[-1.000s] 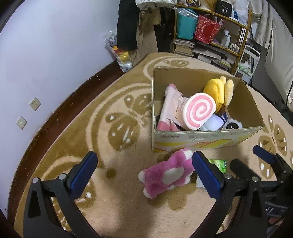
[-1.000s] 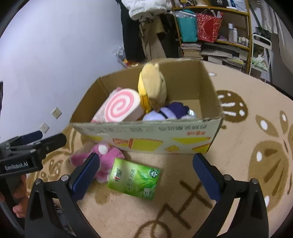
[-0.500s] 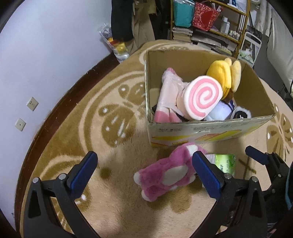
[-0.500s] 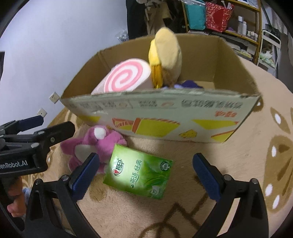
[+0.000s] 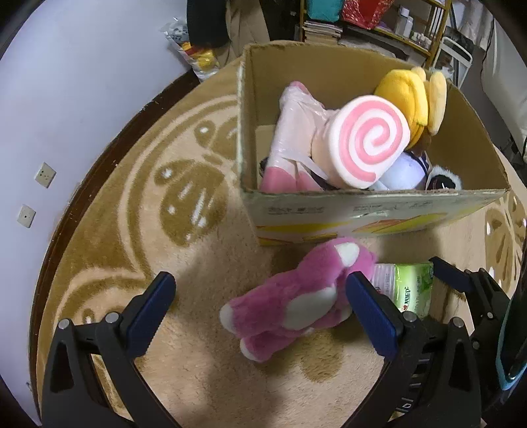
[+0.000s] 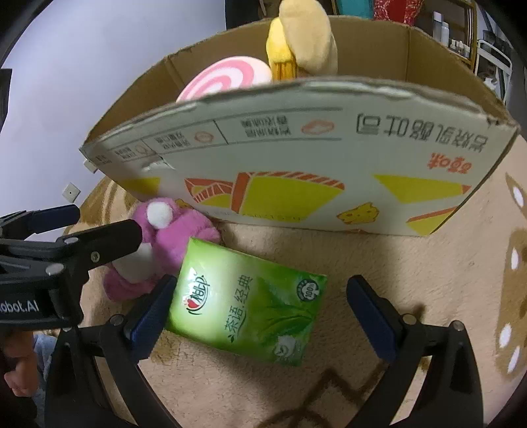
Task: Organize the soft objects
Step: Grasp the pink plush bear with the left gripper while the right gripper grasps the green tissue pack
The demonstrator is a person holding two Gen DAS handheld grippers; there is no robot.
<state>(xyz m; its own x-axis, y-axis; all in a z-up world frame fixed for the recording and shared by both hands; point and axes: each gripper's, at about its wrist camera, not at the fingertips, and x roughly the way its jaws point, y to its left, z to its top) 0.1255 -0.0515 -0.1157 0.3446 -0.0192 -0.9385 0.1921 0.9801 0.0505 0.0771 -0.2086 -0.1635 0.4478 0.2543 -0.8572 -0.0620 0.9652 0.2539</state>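
Observation:
A pink plush bear (image 5: 296,296) lies on the rug in front of a cardboard box (image 5: 362,210); it also shows in the right wrist view (image 6: 171,237). My left gripper (image 5: 260,309) is open, low over the bear, which lies partly between its fingers. A green tissue pack (image 6: 247,303) lies beside the bear, also seen in the left wrist view (image 5: 408,289). My right gripper (image 6: 260,312) is open, with the pack between its fingers. The box (image 6: 296,148) holds a pink swirl cushion (image 5: 365,138), a yellow plush (image 5: 408,95) and other soft toys.
A beige patterned rug (image 5: 164,197) covers the floor beside a white wall (image 5: 66,82) with sockets. Shelves (image 5: 378,16) with clutter stand behind the box. The left gripper's body (image 6: 49,256) shows at the left of the right wrist view.
Both grippers have moved down and forward. The bear now lies between the left fingers and the tissue pack between the right fingers. Both stay open.

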